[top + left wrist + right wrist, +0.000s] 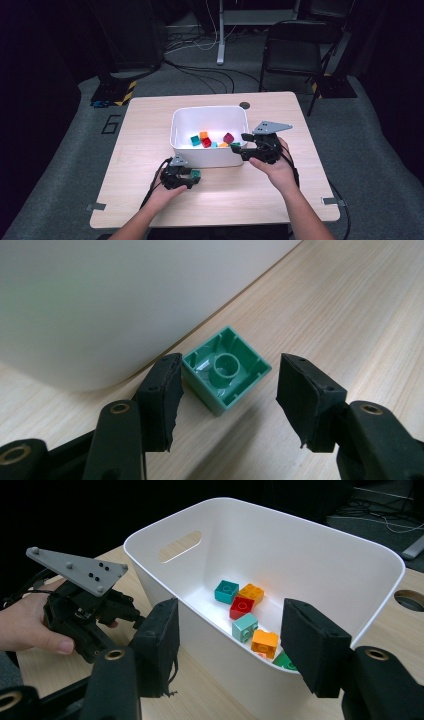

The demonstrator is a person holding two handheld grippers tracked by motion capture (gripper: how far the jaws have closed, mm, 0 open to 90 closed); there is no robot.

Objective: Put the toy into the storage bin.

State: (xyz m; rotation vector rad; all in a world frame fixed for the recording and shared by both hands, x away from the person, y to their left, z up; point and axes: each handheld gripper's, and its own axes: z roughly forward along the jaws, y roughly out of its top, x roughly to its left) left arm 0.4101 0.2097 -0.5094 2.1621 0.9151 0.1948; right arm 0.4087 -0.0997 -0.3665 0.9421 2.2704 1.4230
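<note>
Green brick (226, 370) on wood table (360, 305), hollow underside up, just beside white bin (100, 305) near wall. Brick sits between left gripper (227, 385) jaws, rotated corner-on to pads; one pad near or touching left corner, other clear. Jaws part-open, nothing gripped. Squaring up likely needed before closing. Right gripper (230, 635) jaws part-open, empty, straddling bin rim. Bin holds loose bricks (241, 607): teal, orange, red, maroon, green.

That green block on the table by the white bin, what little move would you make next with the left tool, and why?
Probably close the left tool on the green block. The block lies upside down on the table between the open jaws, beside the white bin; one pad sits at its side, the other stands apart.
</note>
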